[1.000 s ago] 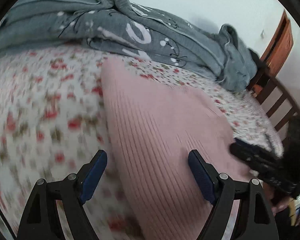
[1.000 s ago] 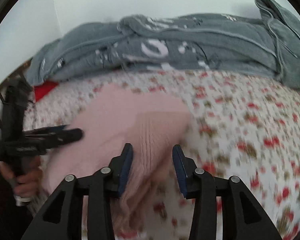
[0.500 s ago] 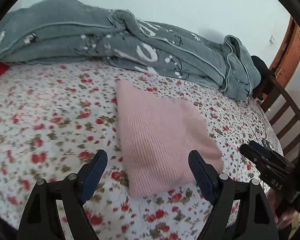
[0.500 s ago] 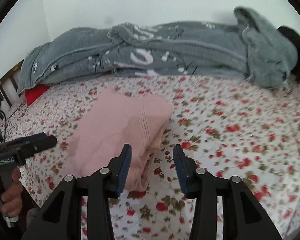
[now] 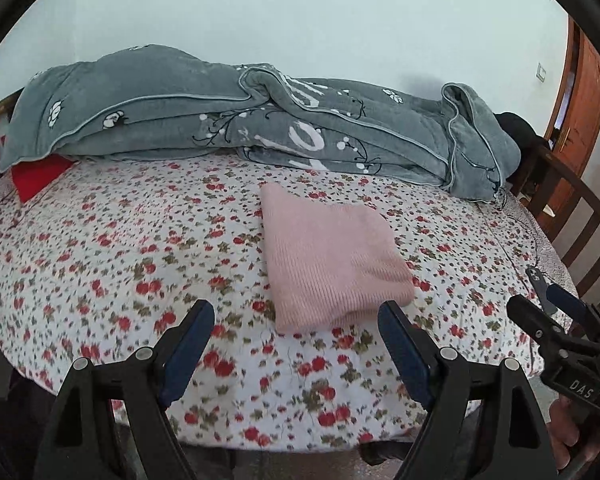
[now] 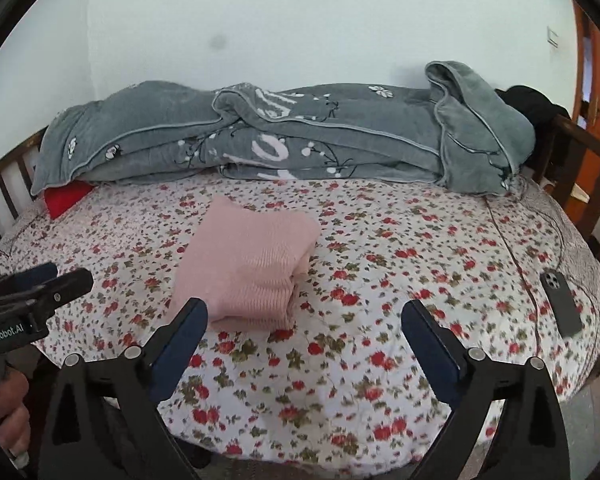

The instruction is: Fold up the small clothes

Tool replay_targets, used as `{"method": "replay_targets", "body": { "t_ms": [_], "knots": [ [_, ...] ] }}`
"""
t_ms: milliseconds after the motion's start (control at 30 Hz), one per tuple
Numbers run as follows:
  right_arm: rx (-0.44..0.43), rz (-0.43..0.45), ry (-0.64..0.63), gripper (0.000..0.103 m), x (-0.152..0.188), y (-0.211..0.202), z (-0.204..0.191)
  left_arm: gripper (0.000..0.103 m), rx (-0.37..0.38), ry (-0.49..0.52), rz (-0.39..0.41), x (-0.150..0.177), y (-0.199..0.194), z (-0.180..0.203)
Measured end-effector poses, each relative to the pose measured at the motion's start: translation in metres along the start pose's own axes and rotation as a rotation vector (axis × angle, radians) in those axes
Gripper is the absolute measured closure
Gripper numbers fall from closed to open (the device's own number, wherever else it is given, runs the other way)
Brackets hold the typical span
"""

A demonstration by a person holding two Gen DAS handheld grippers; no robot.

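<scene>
A pink ribbed knit garment (image 5: 332, 256) lies folded into a thick rectangle on the flowered bedsheet (image 5: 112, 248). In the right wrist view the same pink garment (image 6: 248, 268) shows its stacked folded edges toward me. My left gripper (image 5: 296, 344) hangs above the near edge of the bed, open, with nothing between its fingers and well short of the garment. My right gripper (image 6: 304, 340) is also raised over the bed's near edge; its jaws are opening wide and nothing is between them. Each gripper shows at the side of the other's view, held by a hand.
A grey blanket (image 5: 260, 128) is bundled along the far side against the wall. A red item (image 5: 36, 176) peeks out under its left end. A dark phone (image 6: 560, 300) lies on the sheet at the right. A wooden bed rail (image 5: 580, 216) and a door stand at the right.
Both grippers have pulled up and back from the pink garment, which now lies free on the sheet. The right gripper's jaws have spread from narrow to wide.
</scene>
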State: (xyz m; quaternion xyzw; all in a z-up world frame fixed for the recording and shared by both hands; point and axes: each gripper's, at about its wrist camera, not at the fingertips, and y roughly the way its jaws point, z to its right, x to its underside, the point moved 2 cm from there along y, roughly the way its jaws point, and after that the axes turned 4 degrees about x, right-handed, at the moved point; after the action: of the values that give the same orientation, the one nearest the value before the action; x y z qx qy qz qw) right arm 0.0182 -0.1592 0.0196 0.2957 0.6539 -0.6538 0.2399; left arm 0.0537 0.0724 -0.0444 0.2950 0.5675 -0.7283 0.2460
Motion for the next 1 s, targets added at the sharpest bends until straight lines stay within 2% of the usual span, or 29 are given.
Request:
{"method": "replay_targets", "body": {
  "t_ms": [400, 1000],
  "knots": [
    [-0.020, 0.014, 0.015, 0.005, 0.016, -0.026, 0.008, 0.020, -0.044, 0.014, 0.031, 0.013, -0.025, 0.010],
    [-0.011, 0.013, 0.030, 0.005, 0.014, -0.027, 0.010, 0.020, -0.057, 0.005, 0.029, 0.013, -0.024, 0.009]
  ]
}}
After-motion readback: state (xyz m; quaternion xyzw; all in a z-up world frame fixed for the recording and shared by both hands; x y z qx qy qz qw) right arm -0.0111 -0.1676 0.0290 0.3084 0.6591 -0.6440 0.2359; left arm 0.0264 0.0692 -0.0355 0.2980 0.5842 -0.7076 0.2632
